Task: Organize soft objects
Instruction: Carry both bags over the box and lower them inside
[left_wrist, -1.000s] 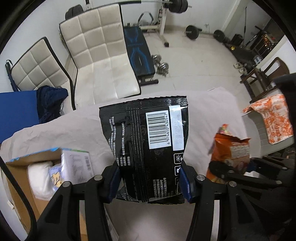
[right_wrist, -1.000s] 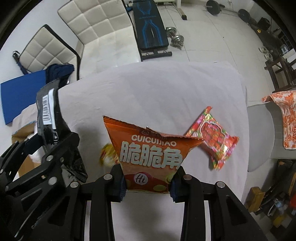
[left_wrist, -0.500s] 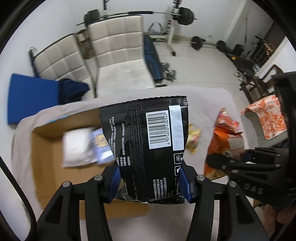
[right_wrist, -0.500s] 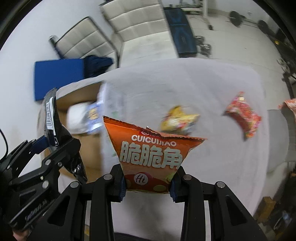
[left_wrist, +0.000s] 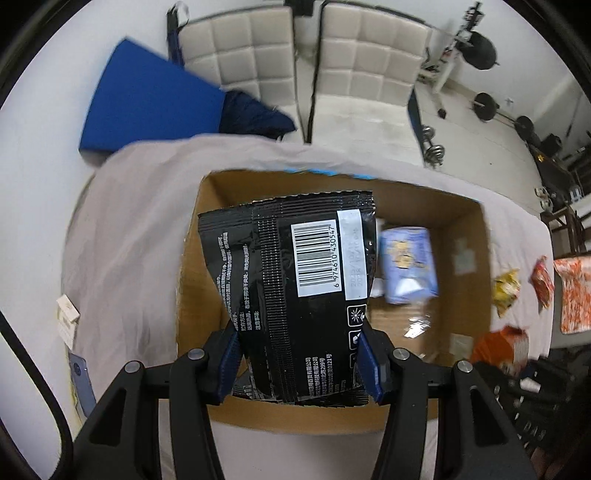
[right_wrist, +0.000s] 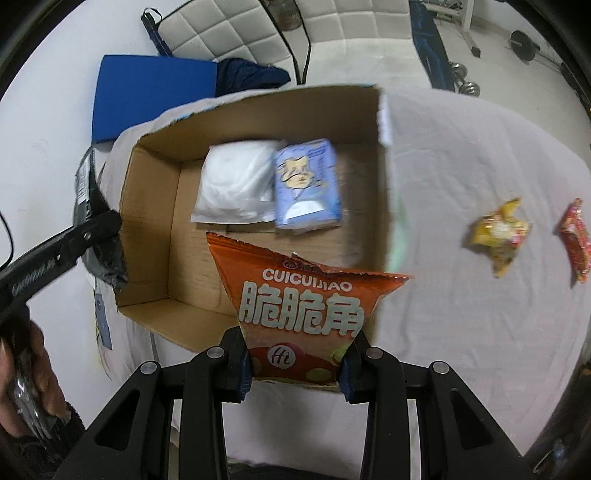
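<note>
My left gripper (left_wrist: 300, 363) is shut on a black snack bag (left_wrist: 295, 280) with a white barcode label, held above the open cardboard box (left_wrist: 476, 236). My right gripper (right_wrist: 295, 363) is shut on an orange chip bag (right_wrist: 299, 306), which hangs over the box's (right_wrist: 147, 236) near right corner. Inside the box lie a white soft pack (right_wrist: 232, 184) and a light-blue tissue pack (right_wrist: 306, 184). In the right wrist view the left gripper (right_wrist: 88, 225) shows at the box's left wall with the black bag (right_wrist: 83, 184). The orange bag (left_wrist: 502, 343) also peeks in at the left view's right edge.
A yellow snack packet (right_wrist: 498, 232) and a red one (right_wrist: 574, 236) lie on the white tablecloth (right_wrist: 461, 166) right of the box. Two white padded chairs (left_wrist: 351, 66), a blue mat (left_wrist: 147, 96) and gym weights (left_wrist: 484, 107) stand beyond the table. A hand (right_wrist: 33, 373) holds the left tool.
Both grippers have swept left across the table with their bags, from over the bare cloth to above the cardboard box. The loose packets have slid to the right of the views.
</note>
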